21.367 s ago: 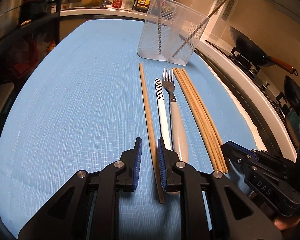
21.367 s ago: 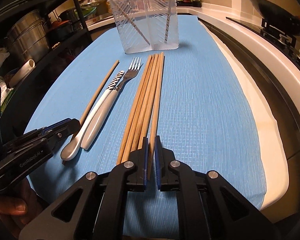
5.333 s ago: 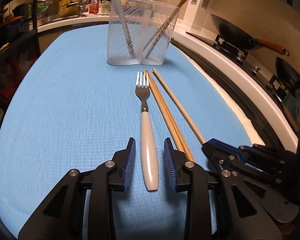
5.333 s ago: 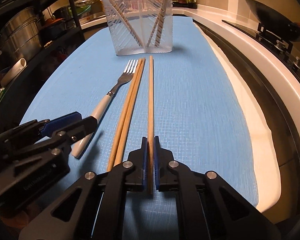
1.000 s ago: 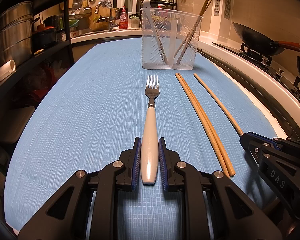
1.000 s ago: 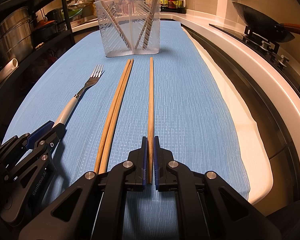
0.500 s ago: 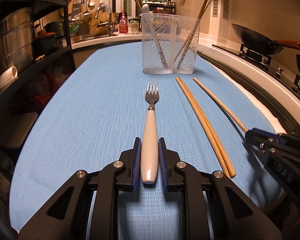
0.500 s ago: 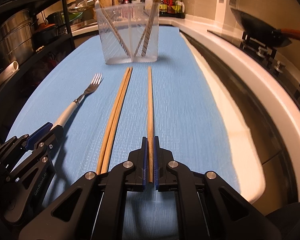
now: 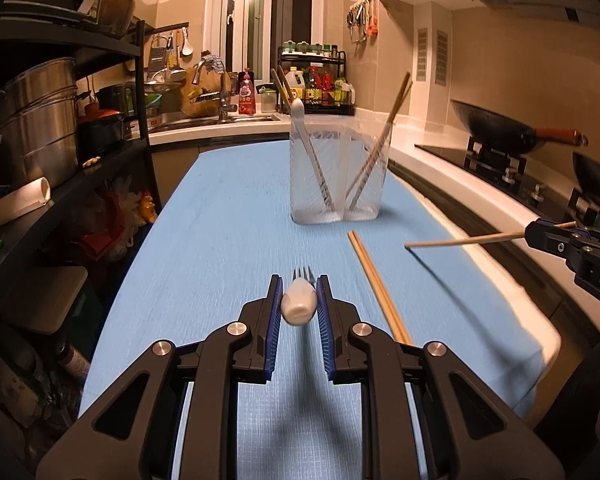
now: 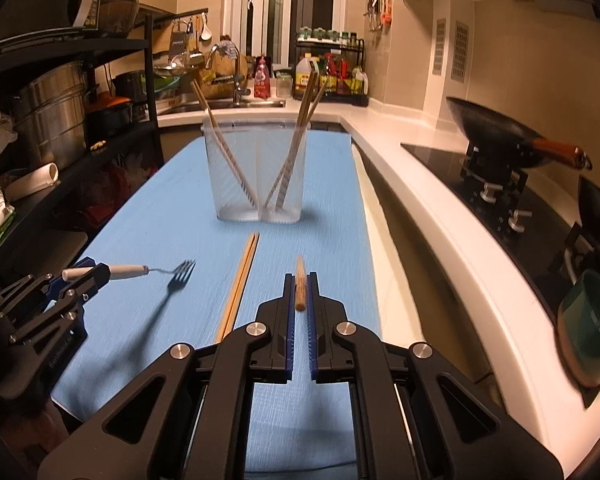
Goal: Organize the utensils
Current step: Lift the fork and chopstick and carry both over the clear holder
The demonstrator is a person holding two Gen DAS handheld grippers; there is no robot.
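Fork [image 9: 298, 307] clamped in left gripper [image 9: 298, 300] jaws; chopstick [image 10: 299, 286] clamped in right gripper [image 10: 299, 294] jaws, both above the desk [image 9: 220, 240].

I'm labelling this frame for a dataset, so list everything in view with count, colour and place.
holder: one, clear, far end of mat, chopsticks and a white utensil inside
mat: one, blue, covering the counter
chopstick pair: two, wooden, lying on mat
fork: one, white handle, lifted in left claw
single chopstick: one, wooden, lifted in right claw
wok: one, black, on stove
steel pot: one, silver, left shelf
left claw: shut on fork
right claw: shut on single chopstick
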